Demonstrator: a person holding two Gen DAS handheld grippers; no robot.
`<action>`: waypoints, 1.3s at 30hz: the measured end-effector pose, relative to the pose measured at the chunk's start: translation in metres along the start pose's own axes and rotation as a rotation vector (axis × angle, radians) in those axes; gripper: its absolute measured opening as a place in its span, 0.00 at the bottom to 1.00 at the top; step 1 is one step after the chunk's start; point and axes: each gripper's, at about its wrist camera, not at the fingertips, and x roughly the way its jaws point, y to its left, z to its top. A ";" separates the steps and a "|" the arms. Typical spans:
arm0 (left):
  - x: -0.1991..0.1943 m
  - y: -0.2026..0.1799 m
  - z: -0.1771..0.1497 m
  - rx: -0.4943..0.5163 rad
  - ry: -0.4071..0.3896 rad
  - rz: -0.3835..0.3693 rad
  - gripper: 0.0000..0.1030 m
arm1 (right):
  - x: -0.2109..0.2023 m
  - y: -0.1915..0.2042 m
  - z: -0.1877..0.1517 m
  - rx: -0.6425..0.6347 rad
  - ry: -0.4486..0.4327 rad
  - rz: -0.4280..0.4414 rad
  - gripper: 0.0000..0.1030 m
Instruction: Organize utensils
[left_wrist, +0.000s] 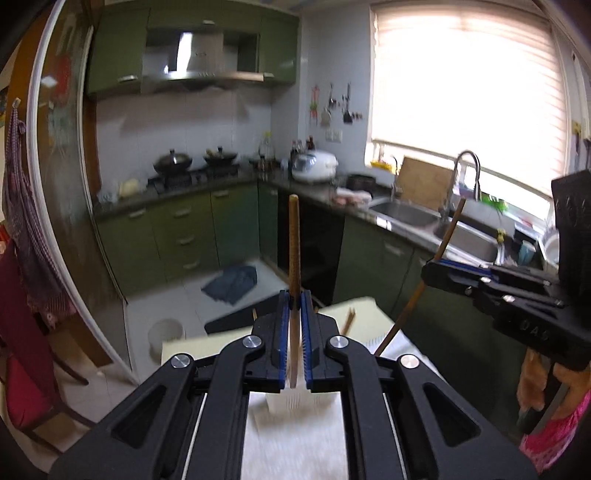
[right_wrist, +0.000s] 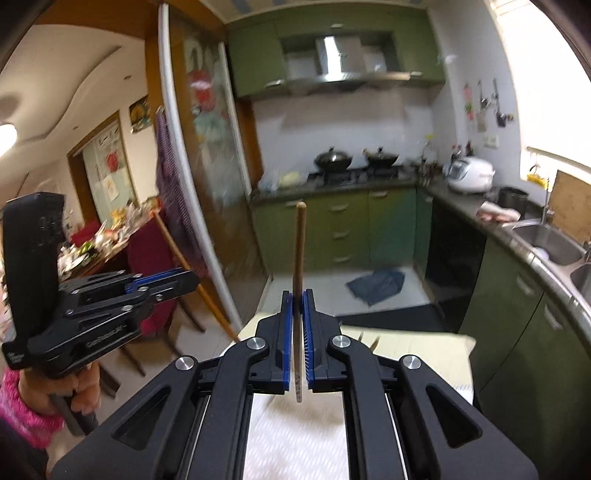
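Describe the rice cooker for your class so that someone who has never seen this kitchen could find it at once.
Start at the stove with two black woks under the steel hood, then follow the dark counter right into the corner. The rice cooker sits there, before the sink. It is the only rounded white appliance, beside dark bottles.
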 end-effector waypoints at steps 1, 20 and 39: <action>0.007 0.001 0.005 -0.007 -0.010 -0.002 0.06 | 0.006 -0.002 0.005 0.002 -0.005 -0.008 0.06; 0.141 0.023 -0.079 -0.044 0.183 -0.014 0.06 | 0.145 -0.036 -0.064 0.030 0.158 -0.058 0.18; -0.012 -0.002 -0.151 -0.032 -0.066 0.062 0.93 | -0.027 -0.007 -0.142 -0.022 0.008 -0.064 0.96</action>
